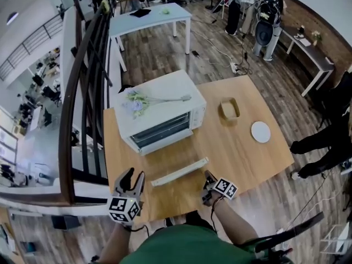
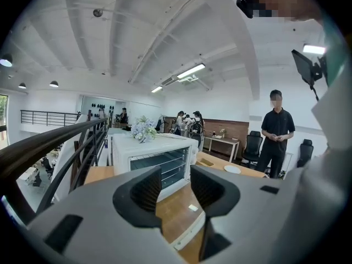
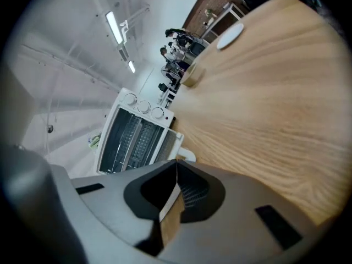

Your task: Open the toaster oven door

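An open-plan workroom with a wood floor and a dark railing surrounds a wooden desk [image 1: 242,147], on which the white toaster oven [image 1: 159,106] stands with a spray of flowers [image 1: 137,100] lying on its top.

The task looks essentially done. The oven's front is uncovered, its racks are exposed, and the door lies folded flat onto the desk in front of the oven, with its white handle bar [image 1: 180,171] at the outer edge. At most, drawing the grippers clear of the oven seems to be left.

The left gripper [image 1: 135,176] hovers in front of the oven, off the handle's left end, its jaws wide apart and empty. The right gripper [image 1: 208,179] sits just beside the handle's right end, its jaws pressed together with nothing between them.

The head view alone gives the layout: a small wooden tray [image 1: 229,109] and a white plate [image 1: 260,131] to the right of the oven. The left gripper view looks level into the oven's open cavity [image 2: 159,161] and shows a person [image 2: 276,131] standing beyond the oven's right side. The right gripper view alone shows the control knobs [image 3: 144,107] on the oven's front.
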Motion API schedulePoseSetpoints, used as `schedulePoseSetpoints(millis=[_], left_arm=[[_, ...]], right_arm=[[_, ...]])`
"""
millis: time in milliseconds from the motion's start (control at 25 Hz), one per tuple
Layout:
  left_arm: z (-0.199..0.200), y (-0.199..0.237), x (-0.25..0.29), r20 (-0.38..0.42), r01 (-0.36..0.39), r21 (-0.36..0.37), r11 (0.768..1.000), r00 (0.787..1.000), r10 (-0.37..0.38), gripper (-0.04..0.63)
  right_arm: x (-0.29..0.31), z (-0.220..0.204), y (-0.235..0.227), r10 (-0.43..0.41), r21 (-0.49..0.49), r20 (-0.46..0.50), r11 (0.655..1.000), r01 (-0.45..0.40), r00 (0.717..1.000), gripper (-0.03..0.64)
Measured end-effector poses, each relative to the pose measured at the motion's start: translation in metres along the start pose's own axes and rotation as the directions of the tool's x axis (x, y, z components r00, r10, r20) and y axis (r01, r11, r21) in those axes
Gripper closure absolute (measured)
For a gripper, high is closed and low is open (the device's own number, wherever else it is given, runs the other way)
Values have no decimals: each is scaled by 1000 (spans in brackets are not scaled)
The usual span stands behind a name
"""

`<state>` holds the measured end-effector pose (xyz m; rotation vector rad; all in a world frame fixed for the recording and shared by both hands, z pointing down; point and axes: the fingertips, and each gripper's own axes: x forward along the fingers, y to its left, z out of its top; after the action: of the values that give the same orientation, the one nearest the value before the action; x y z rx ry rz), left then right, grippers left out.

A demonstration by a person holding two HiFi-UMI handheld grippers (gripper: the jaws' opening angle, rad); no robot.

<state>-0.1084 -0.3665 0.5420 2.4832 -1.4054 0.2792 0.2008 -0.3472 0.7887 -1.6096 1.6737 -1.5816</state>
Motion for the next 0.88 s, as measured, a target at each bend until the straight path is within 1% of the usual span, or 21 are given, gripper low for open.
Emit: schedulePoseSetpoints(millis=[200, 280, 360, 440, 600, 720, 880], left_arm=[[13, -11, 9, 40, 55, 2, 998, 998, -55, 420], [19, -17, 14, 58, 83, 8, 997, 995, -83, 420], [25, -23, 19, 77, 110, 13, 994, 991, -111, 420], [31, -28, 23, 91, 137, 21, 990, 986, -138, 420], [40, -41, 22, 111, 188, 41, 981, 975, -192, 420], [47, -53, 18, 129, 224, 58, 973, 965, -230, 420], [66, -65, 16, 164, 261, 82, 962, 949, -271, 420]], right_arm=[[-30, 51, 53, 45, -161, 114, 987, -26, 992, 594], [-46, 70, 79, 70, -231, 158, 972, -32, 985, 594], [-62, 84, 107, 99, -320, 191, 947, -33, 977, 594], [-77, 93, 136, 133, -416, 213, 909, -33, 968, 594], [-114, 98, 196, 201, -582, 257, 813, -14, 945, 594], [-144, 98, 230, 237, -671, 299, 741, 27, 924, 594], [-171, 100, 263, 265, -748, 350, 656, 98, 898, 594]])
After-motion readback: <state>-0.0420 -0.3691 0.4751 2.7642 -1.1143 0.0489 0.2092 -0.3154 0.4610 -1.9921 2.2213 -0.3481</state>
